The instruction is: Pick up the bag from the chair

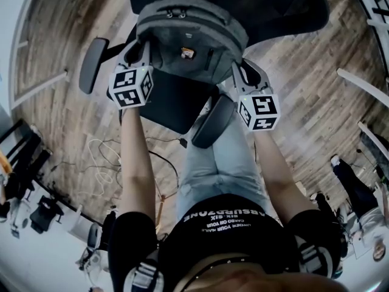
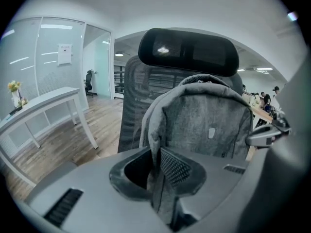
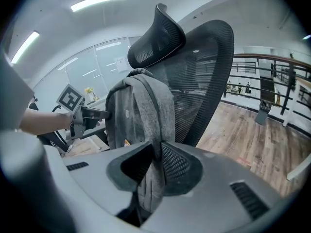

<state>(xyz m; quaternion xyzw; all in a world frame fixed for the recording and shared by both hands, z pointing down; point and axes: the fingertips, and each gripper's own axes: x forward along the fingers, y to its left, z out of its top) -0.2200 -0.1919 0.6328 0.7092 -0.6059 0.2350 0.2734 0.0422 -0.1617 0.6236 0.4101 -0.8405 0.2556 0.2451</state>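
Left gripper and right gripper each clamp the bag fabric; bag sits between them against chair.

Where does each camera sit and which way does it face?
Head view: on the head, looking down at the bag on the chair; both forearms, left gripper and right gripper show.
Left gripper view: on that gripper, facing bag and chair back; its jaws pinch the bag.
Right gripper view: on that gripper, facing the same; jaws pinch the bag, left hand shows.
Shared: bag, chair.
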